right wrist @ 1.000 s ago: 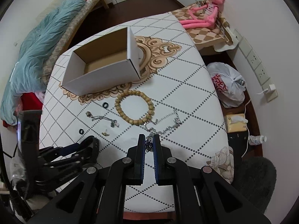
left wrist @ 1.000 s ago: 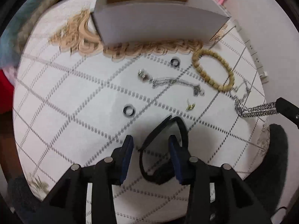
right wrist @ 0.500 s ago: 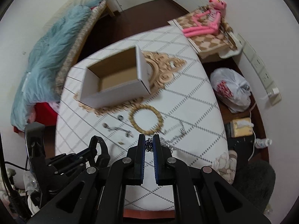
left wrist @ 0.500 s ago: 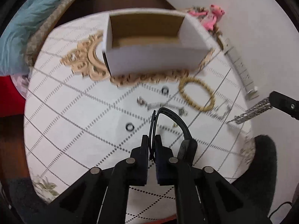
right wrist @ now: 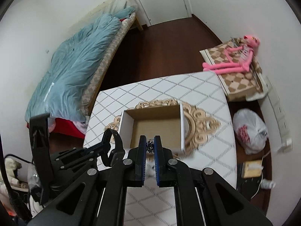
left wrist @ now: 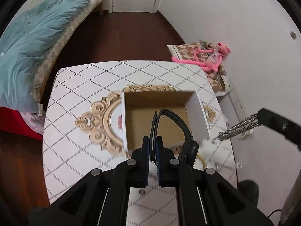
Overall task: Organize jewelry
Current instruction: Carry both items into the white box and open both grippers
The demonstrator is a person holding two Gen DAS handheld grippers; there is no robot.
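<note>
Left gripper is clenched on a black watch band, pinching the strap between its blue pads; the band loops up and to the right, raised in front of the open cardboard box. From the right wrist view the same band sits at the left, held off the table near the box's left wall. Right gripper is clenched on a silver chain, a small bunch of links showing between the pads, near edge of the box just beyond. In the left wrist view the chain hangs out sideways from the right gripper at far right, blurred, over the table's right edge. Box is white outside, brown inside, nothing seen in it, sitting on the gold ornament print of the white diamond-pattern table. A bit of beaded bracelet peeks out near the left gripper's right finger, on the table. Pink plush toy lies on a checkered cushion far right. Blue blanket on the bed far left. White plastic bag on the floor right of the table.
</note>
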